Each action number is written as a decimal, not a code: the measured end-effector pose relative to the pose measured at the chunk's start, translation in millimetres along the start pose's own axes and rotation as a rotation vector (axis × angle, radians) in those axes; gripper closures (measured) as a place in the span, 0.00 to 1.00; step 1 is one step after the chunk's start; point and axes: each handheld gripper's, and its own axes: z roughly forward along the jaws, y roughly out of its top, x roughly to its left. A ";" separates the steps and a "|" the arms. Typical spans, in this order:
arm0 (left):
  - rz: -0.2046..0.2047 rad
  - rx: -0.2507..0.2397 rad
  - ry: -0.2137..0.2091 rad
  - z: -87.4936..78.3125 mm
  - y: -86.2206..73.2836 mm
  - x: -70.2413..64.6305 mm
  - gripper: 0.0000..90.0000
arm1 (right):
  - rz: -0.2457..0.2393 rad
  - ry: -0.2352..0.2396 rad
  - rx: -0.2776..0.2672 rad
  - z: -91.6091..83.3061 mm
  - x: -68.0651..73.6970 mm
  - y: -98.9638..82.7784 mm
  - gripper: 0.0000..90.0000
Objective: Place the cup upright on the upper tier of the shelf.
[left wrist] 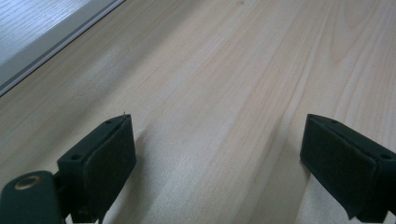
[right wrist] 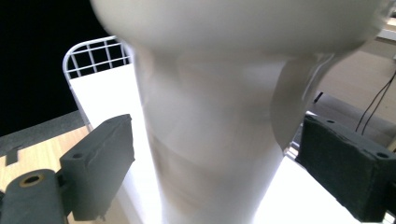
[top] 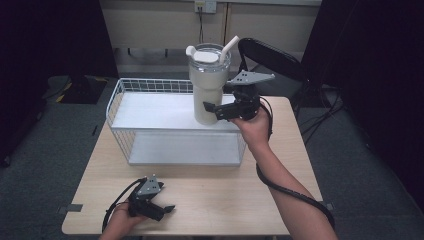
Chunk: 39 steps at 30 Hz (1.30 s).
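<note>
Tumbler (top: 208,85): tall, cream-coloured, clear lid with a bent white straw (top: 230,47), side handle seen in your right gripper view. It stands upright on the top shelf of the white wire rack (top: 150,112), toward the shelf's 3 o'clock end, near the front edge.

Your right gripper (top: 220,111) is at the tumbler's lower body, coming in from about 3 o'clock. Jaws spread wide, one either side of the narrow base section; the right gripper view shows clear gaps on both sides, so no contact yet. The handle hangs just inside the right-hand jaw.

Handling, as a judgement: rigid walls, smooth and likely slick; tall with a wide upper part, so top-heavy and prone to tipping if pushed high or off-centre. Weight depends on contents, which I cannot tell. Take it on the slim lower section, where the jaws can span it, keeping the handle clear of the pads. Close squarely and keep it vertical.

Your left gripper (top: 165,210) rests low on the wooden table (top: 225,200) at roughly 7 o'clock, well apart from the rack. Jaws spread, nothing between them but bare tabletop.
</note>
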 end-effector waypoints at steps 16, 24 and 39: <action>0.000 -0.001 0.001 0.1 -0.1 -0.1 0.11 | -0.001 0.044 0.004 -18.0 7.0 -4.6 0.11; 0.002 -0.001 0.003 0.1 0.0 0.1 0.11 | -0.013 0.096 -0.009 -29.8 15.2 -8.9 0.11; 0.001 -0.001 0.004 0.0 -0.1 0.0 0.11 | -0.021 0.219 -0.021 -43.9 30.1 -20.3 0.12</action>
